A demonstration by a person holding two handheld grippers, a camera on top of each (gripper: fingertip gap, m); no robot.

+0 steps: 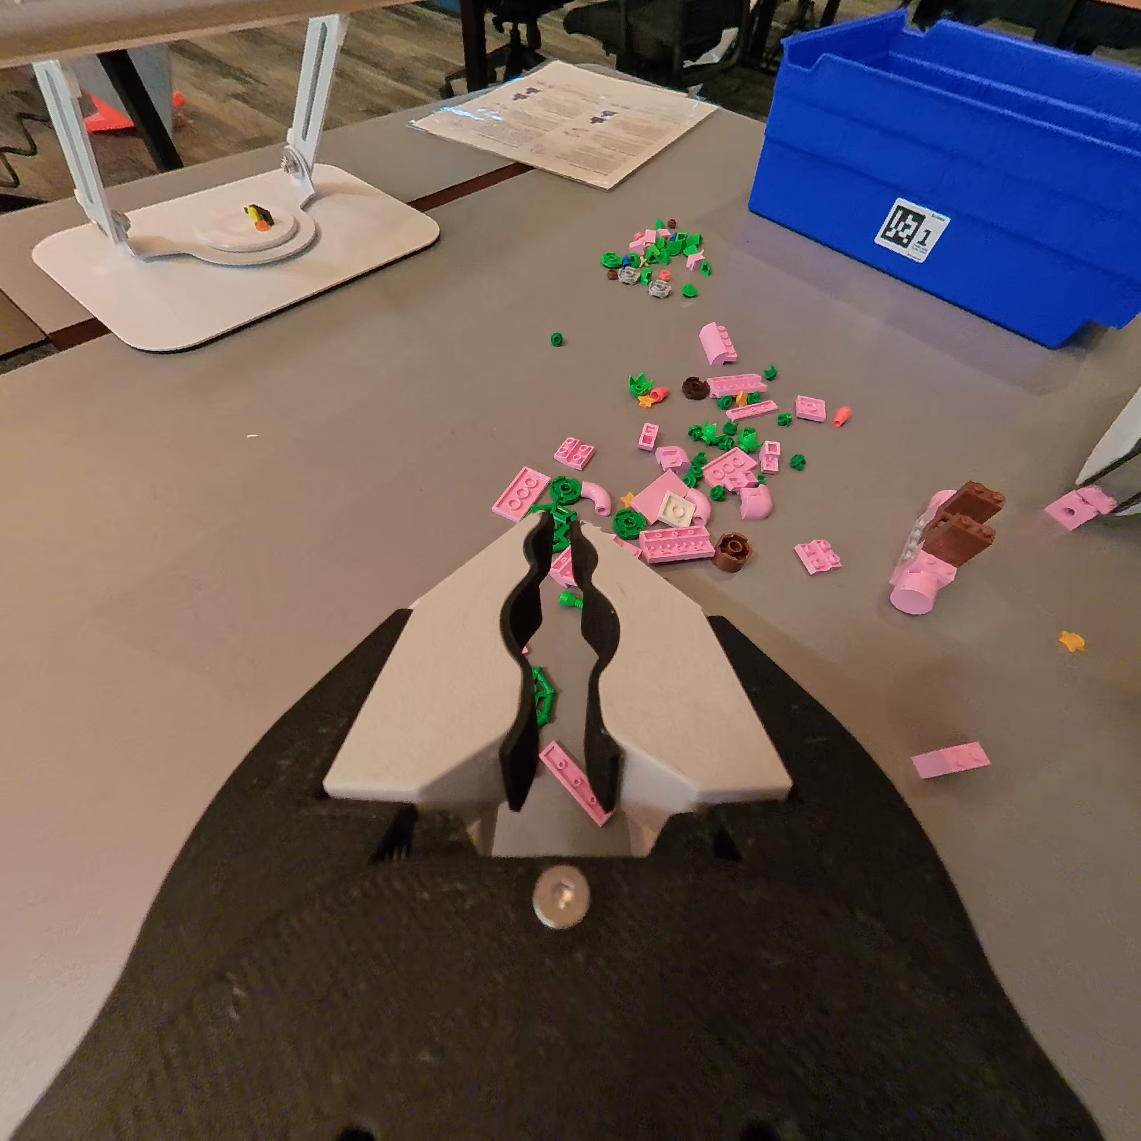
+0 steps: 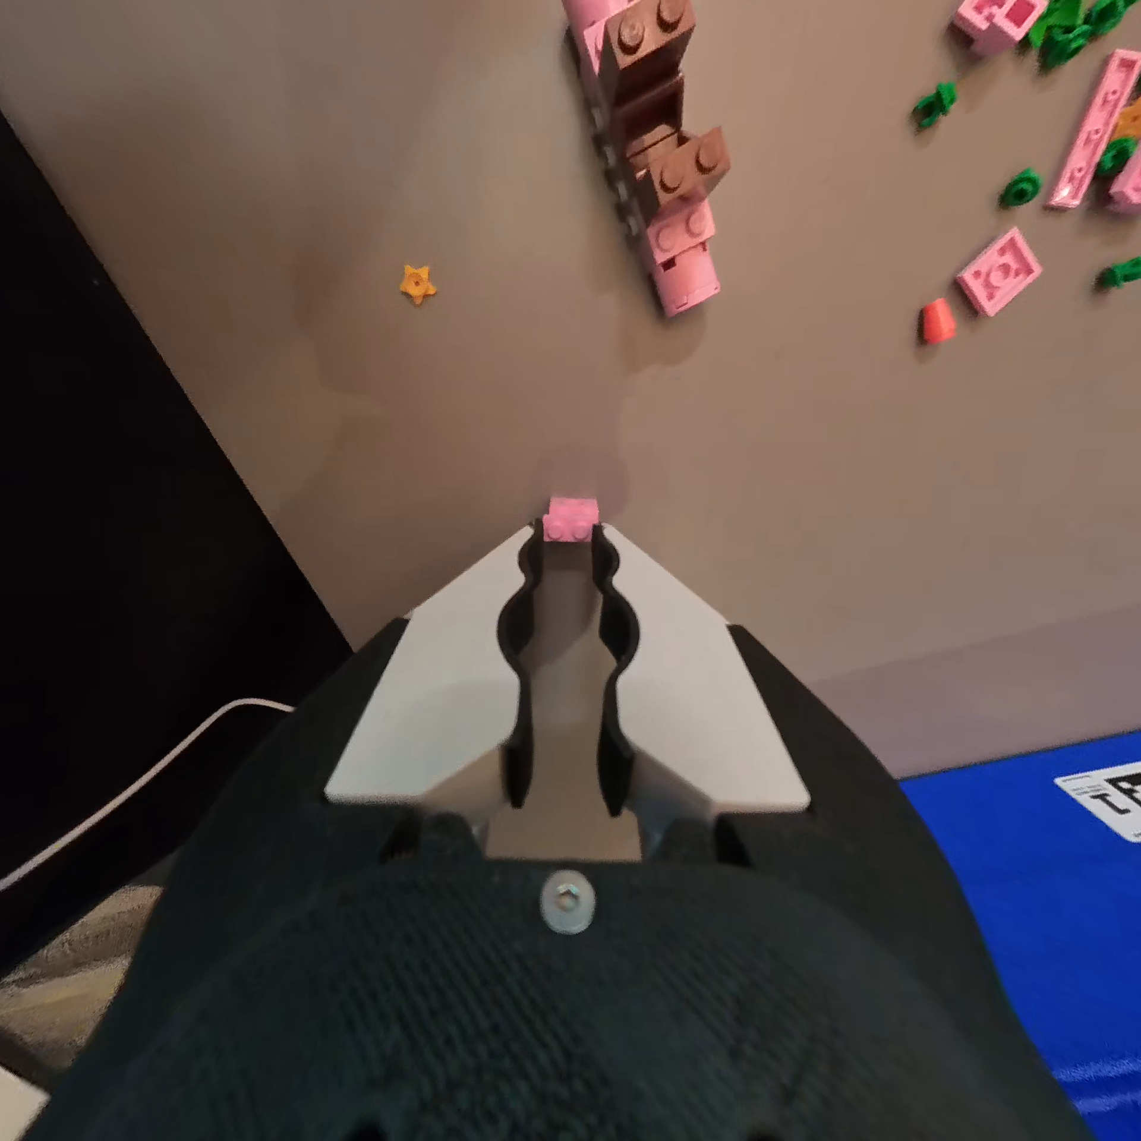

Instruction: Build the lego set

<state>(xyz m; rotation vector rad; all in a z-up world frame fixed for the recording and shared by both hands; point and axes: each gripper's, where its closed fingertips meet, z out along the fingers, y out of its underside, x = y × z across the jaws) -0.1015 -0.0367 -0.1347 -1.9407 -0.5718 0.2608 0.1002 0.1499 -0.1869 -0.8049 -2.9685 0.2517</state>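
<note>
Surface: a grey table [image 1: 259,494] is being used as the workspace, with an office floor and chair legs showing beyond its far edge.
Background items: a blue bin [image 1: 951,179] is sitting at the far right, a printed sheet [image 1: 565,120] is lying behind the parts, and a white stand [image 1: 234,247] is resting at the far left.
Loose parts: pink, green and brown pieces [image 1: 710,469] are lying scattered across the middle of the table, with a smaller cluster [image 1: 657,256] farther back.
Partial build: a pink and brown assembly [image 1: 938,546] is lying on its side, right of the scatter and apart from it.
Right gripper [image 2: 569,531]: a small pink brick [image 2: 571,520] is being pinched at the very fingertips, studs facing the camera, seemingly held just above the table.
Left gripper [image 1: 560,525]: it is being held over the near edge of the scatter with its jaws nearly closed; nothing is seen being gripped.
Step in hand: judging by the grip, a single brick is being picked for attachment to the assembly.
Next move: the brick is likely needing to be carried to the assembly, studs aligned, while the assembly is being steadied by the left gripper.
Stray bits: an orange star [image 2: 418,284] is lying alone near the table edge.
</note>
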